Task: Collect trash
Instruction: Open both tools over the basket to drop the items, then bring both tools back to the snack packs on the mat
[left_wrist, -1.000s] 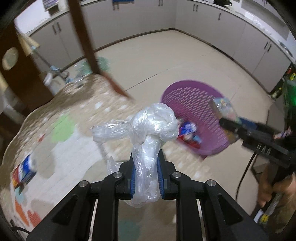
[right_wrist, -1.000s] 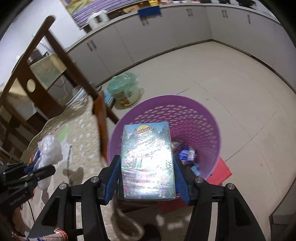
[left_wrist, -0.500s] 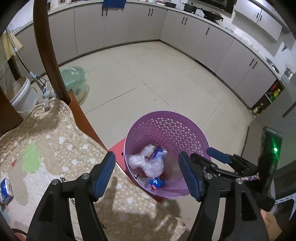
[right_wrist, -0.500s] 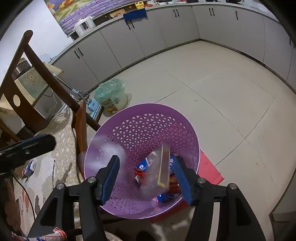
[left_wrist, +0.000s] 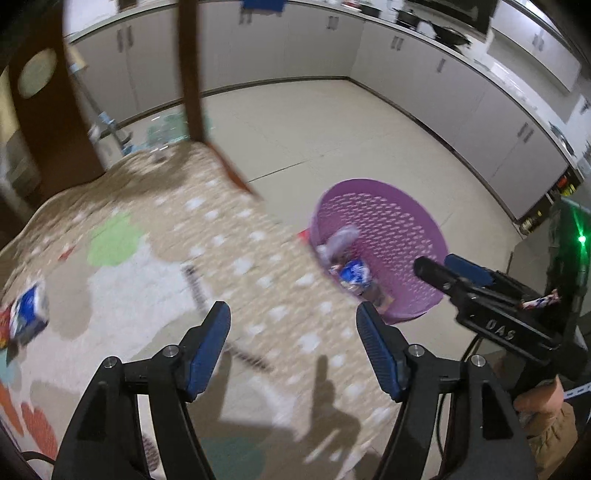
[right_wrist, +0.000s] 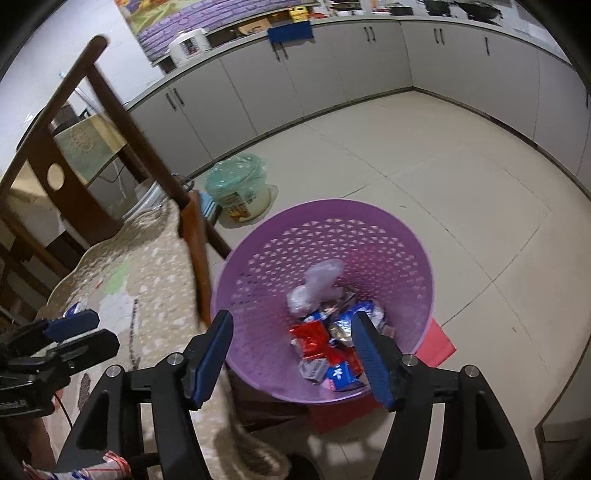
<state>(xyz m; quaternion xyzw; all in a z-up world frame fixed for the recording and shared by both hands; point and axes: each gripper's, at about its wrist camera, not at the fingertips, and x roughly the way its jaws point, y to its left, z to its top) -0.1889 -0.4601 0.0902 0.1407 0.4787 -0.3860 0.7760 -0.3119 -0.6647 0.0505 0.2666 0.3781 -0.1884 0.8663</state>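
Blurred by motion throughout the left wrist view: patterned cloth (left_wrist: 229, 266). Small blue-and-white packet (left_wrist: 27, 317) at left edge, print unreadable. Wrappers (right_wrist: 328, 343) in purple basket (right_wrist: 258, 258), labels illegible.

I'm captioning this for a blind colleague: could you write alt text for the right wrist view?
A purple basket on a tiled kitchen floor holds wrappers and a crumpled plastic bag. The open, empty right gripper hovers above it, beside a cloth-covered table.
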